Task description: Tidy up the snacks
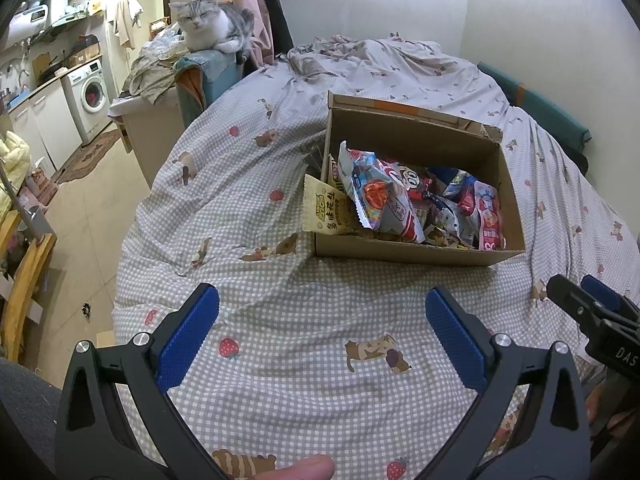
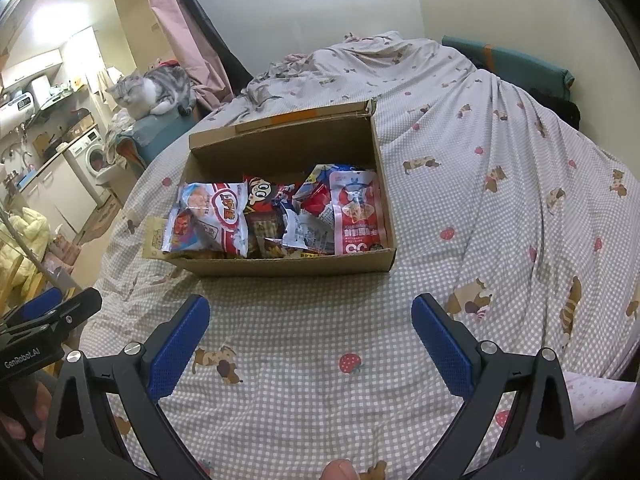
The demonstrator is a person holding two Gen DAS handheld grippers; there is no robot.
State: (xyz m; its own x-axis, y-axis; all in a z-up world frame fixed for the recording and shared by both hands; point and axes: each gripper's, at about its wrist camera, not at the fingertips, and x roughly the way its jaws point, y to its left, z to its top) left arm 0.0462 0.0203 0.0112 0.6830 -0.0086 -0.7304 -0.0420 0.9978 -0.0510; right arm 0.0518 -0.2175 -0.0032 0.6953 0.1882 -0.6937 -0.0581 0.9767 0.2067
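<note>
The snacks look almost all gathered: the open brown cardboard box [image 2: 288, 266] sits on the bed with its grey-and-white checked cover printed with strawberries and cats [image 2: 320, 360], and it is heaped with crinkly packets. Judging from how things lie, what remains is small. A pale yellow flat packet with dark lettering [image 1: 326, 212] hangs out over the box's left wall, partly inside and partly over the cover, and it would need tucking in. The bed around the box shows no other loose snack in either view.

Inside the box, against its left wall, lies a white-and-red puffed bag with a round red label [image 2: 216, 216]. Beside that, toward the box's middle, is a red packet with a big-eyed cartoon face [image 2: 260, 196]. Against the right wall stands a red-and-white flat pouch with bold numerals near its bottom edge [image 2: 356, 216]. Smaller blue and white wrappers fill the gap between these; how deep the pile runs cannot be told.

The left gripper [image 1: 322, 334] and the right gripper [image 2: 310, 338] both hover over the cover on the near side of the box, jaws spread wide with nothing between them. Neither touches the box.

A grey-and-white tabby cat [image 1: 212, 24] rests on a teal-draped stand beyond the box's far left corner, well apart from the work.
</note>
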